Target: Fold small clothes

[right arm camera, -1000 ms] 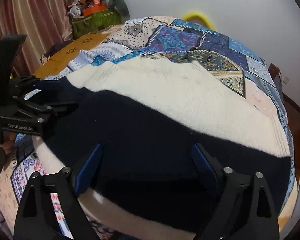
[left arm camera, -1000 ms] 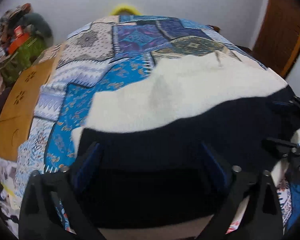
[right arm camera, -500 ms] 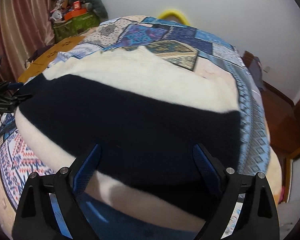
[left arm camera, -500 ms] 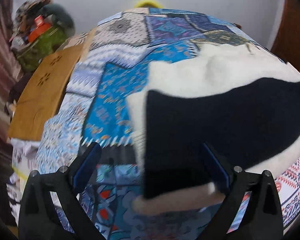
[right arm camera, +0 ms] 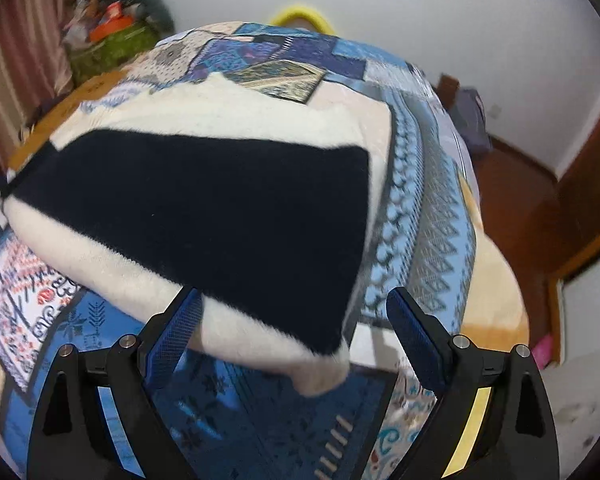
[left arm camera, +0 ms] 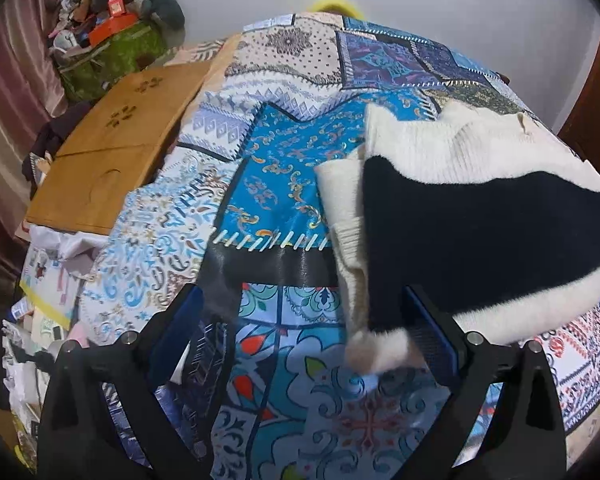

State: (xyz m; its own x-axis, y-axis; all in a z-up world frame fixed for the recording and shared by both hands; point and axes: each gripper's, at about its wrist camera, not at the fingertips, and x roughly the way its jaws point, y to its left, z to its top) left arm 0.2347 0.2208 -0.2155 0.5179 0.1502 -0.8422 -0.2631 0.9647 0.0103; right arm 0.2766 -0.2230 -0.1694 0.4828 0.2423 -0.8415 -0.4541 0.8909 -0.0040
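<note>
Looking along my left gripper (left arm camera: 304,320), I see its jaws spread wide with nothing pinched; the near corner of the cream-and-navy sweater (left arm camera: 480,224) lies against the inner face of one blue pad (left arm camera: 428,332). My right gripper (right arm camera: 294,322) likewise stands apart, empty, with the sweater's other near corner (right arm camera: 220,216) between its fingers, unpressed. The garment lies folded flat on the patchwork bedspread (left arm camera: 284,184). A wooden board (left arm camera: 112,152) sits beside it. No writing, label or brand is legible.
</note>
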